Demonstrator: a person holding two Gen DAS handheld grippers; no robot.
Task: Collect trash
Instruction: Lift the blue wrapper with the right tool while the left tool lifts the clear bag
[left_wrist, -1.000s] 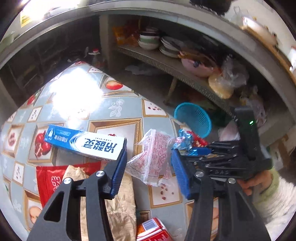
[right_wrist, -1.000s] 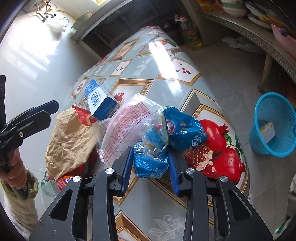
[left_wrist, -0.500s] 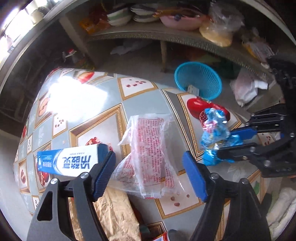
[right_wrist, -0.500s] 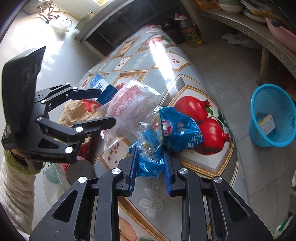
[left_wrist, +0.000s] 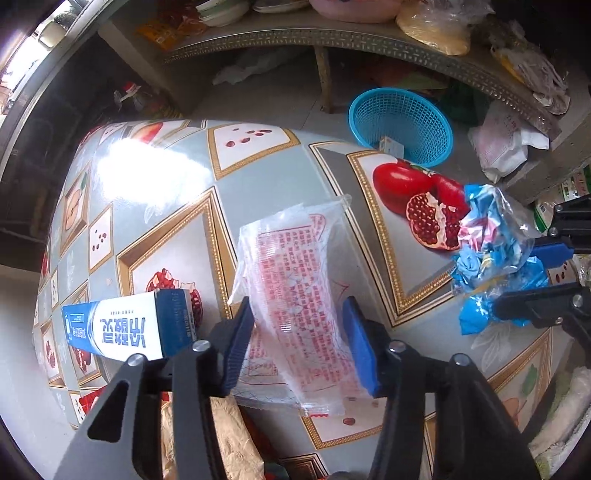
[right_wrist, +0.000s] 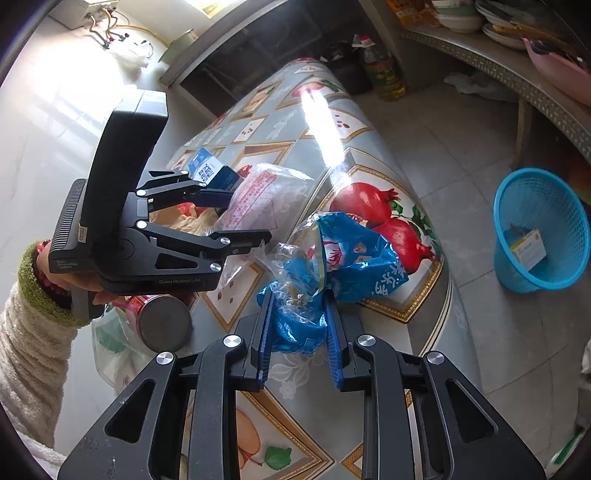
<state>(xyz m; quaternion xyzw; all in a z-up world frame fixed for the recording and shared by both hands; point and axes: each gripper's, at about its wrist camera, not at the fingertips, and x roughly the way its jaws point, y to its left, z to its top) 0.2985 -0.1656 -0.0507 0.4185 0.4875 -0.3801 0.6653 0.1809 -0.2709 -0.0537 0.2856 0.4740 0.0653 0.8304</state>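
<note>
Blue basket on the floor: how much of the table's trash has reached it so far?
Little: the blue basket holds only a small carton. In hand: the right gripper is shut on the blue wrapper, and the left gripper is closing around the clear printed bag. Left on the table: the toothpaste box, brown paper and a red can.

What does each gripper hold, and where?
Right gripper: blue wrapper, by its crumpled near end. Left gripper: closing around the clear bag; grip unclear.
</note>
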